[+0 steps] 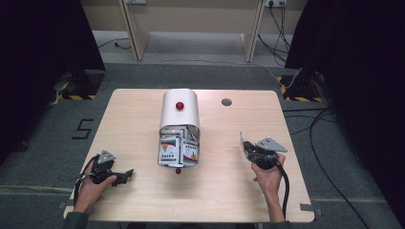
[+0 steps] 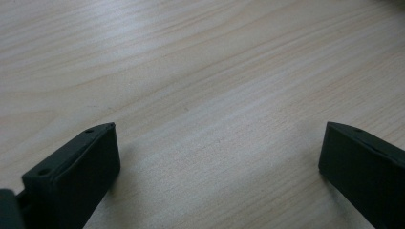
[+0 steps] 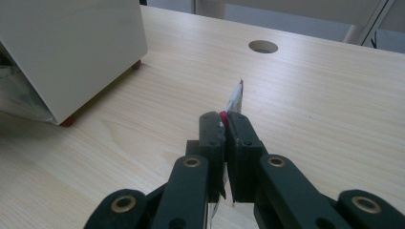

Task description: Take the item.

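Two grippers sat nearest: the left gripper [image 1: 125,174] with jaws spread apart over bare bench [image 1: 229,191], the right gripper [image 3: 226,125] clamping one thin packet [image 3: 236,99]. Beyond stood one white box [image 1: 179,110], several packets [image 1: 177,150] inside.

Grey carpet floor [image 1: 43,138], black curtains [image 1: 38,38] at both sides, pale wooden desk legs [image 1: 136,33] behind

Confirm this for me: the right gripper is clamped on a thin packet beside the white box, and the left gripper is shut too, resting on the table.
One thing is off: the left gripper is open, not shut. The left gripper view shows its two black jaws wide apart with bare table between them. The rest holds: the right gripper is clamped on a thin packet beside the white box.
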Available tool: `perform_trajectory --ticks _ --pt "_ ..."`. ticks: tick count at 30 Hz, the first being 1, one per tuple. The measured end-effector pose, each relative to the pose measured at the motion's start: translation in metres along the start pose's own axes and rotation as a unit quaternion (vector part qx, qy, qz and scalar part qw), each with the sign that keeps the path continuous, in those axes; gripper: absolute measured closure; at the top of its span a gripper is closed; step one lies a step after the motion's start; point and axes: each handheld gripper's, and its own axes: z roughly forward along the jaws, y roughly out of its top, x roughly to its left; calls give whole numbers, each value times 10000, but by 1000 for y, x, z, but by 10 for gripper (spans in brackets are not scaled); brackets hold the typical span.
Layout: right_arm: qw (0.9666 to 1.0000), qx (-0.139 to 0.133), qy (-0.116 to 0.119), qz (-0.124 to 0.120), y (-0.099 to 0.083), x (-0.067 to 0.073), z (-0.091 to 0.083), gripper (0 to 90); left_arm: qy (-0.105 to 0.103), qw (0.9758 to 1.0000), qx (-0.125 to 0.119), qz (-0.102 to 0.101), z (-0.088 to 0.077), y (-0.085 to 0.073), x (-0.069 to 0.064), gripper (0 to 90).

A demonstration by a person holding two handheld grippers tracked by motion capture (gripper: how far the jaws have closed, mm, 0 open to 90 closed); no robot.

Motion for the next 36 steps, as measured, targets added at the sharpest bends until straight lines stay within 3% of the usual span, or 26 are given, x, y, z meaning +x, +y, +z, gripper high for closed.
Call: perform_trajectory --ticks 16,27,36 --pt "9999 125 -52 -50 -3 2 15 860 1 10000 0 0 0 0 0 0" --pt "9993 260 70 -253 -6 12 26 856 0 10000 -3 -2 0 0 0 0" --pt "9989 298 -5 -375 -8 17 31 858 -2 10000 -4 -5 0 0 0 0"
